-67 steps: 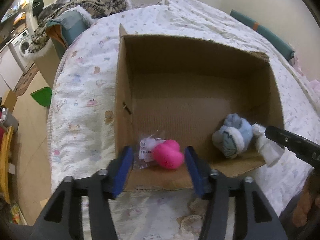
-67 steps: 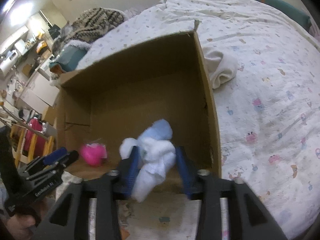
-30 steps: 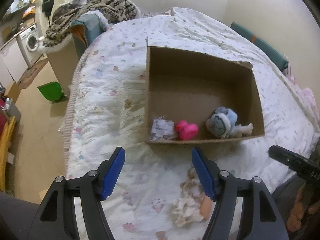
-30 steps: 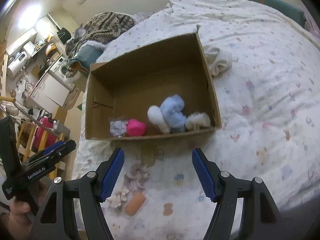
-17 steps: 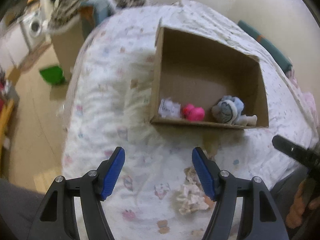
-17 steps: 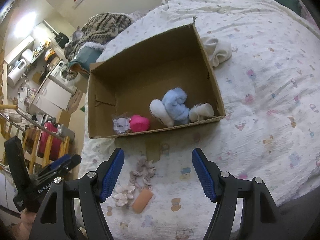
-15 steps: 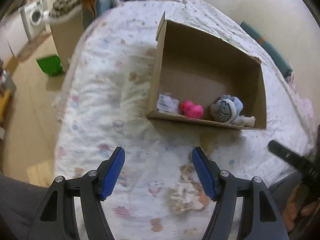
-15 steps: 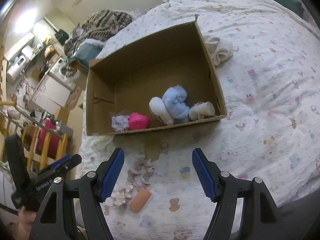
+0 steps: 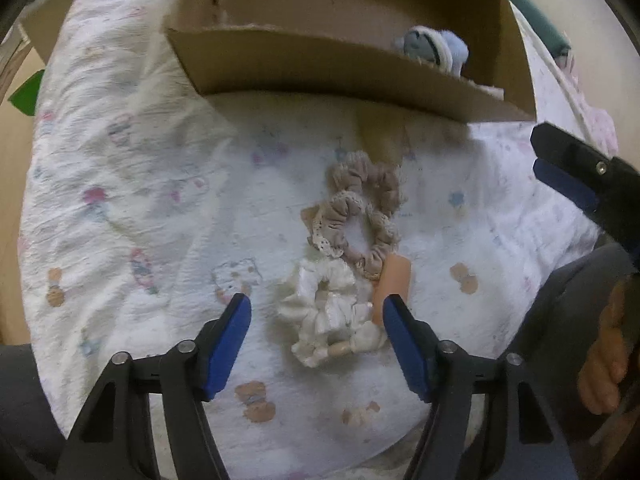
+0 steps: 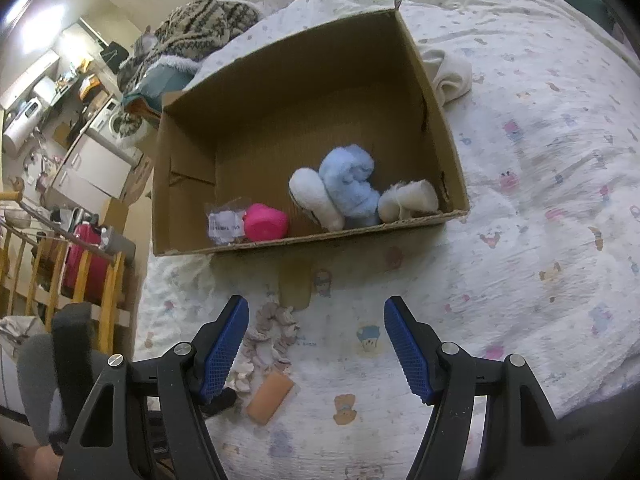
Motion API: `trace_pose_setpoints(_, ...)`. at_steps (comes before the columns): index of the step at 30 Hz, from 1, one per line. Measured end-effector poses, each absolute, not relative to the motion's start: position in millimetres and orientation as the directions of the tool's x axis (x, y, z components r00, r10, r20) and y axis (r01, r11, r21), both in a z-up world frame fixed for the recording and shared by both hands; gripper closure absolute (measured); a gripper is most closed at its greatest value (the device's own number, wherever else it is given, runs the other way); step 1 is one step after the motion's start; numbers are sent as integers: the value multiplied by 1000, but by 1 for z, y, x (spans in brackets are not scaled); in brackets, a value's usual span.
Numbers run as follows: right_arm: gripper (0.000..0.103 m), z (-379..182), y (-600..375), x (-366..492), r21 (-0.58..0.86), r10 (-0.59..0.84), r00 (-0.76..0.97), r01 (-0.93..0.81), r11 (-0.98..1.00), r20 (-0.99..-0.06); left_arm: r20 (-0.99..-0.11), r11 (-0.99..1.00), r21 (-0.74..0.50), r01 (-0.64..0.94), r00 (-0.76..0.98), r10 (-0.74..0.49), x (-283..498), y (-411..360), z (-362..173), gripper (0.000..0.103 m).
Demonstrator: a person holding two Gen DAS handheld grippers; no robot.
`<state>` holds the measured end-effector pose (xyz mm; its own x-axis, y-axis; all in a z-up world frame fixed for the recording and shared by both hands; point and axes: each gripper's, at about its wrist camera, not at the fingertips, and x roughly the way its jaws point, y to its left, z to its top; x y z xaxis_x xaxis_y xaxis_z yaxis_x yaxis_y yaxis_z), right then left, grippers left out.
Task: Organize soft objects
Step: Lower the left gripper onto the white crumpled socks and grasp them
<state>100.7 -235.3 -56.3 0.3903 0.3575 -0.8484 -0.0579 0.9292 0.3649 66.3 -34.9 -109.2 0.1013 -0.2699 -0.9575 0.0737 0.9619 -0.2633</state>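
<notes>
Left wrist view looks down on a cream satin scrunchie (image 9: 328, 312) lying on the bed's patterned quilt (image 9: 132, 184), between the two blue pads of the left claw (image 9: 316, 320), which stands wide open and grips nothing. A beige lace-edged scrunchie (image 9: 360, 216) lies just beyond it, the two touching, and a peach-coloured block (image 9: 394, 286) lies against their right side, close to the claw's right pad. Whether the pads touch any of these cannot be told.

Farther on sits the cardboard box (image 9: 320, 64), its near wall low in this view, with a blue and white plush toy (image 9: 434, 50) showing over that wall at the right end. At the right edge the right claw (image 9: 576, 176) comes into view from the side.

Right wrist view shows the right claw (image 10: 316, 320) open too, empty, held above the quilt (image 10: 540, 160) in front of the box (image 10: 448, 152). Inside the box, along the near wall, lie a small plastic packet with a label (image 10: 225, 224), a bright pink soft thing (image 10: 266, 222), the blue and white plush (image 10: 344, 188) and a cream roll (image 10: 408, 200). The scrunchies (image 10: 272, 328) and the peach block (image 10: 269, 397) lie near the claw's left pad. A cream cloth (image 10: 450, 74) is bunched on the bed beside the box's far right wall.
</notes>
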Motion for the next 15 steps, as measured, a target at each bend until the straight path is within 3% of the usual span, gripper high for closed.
trace_pose_setpoints(6,29,-57,-232,99,344,347,374,-78,936,-860,-965,965,-252,79,58,-257,67,-40,-120,84)
trace_pose_setpoints(15,29,-82,-211,92,400,407,197,-76,913,-892,-952,971,-235,44,192,-239,61,-14,-79,87)
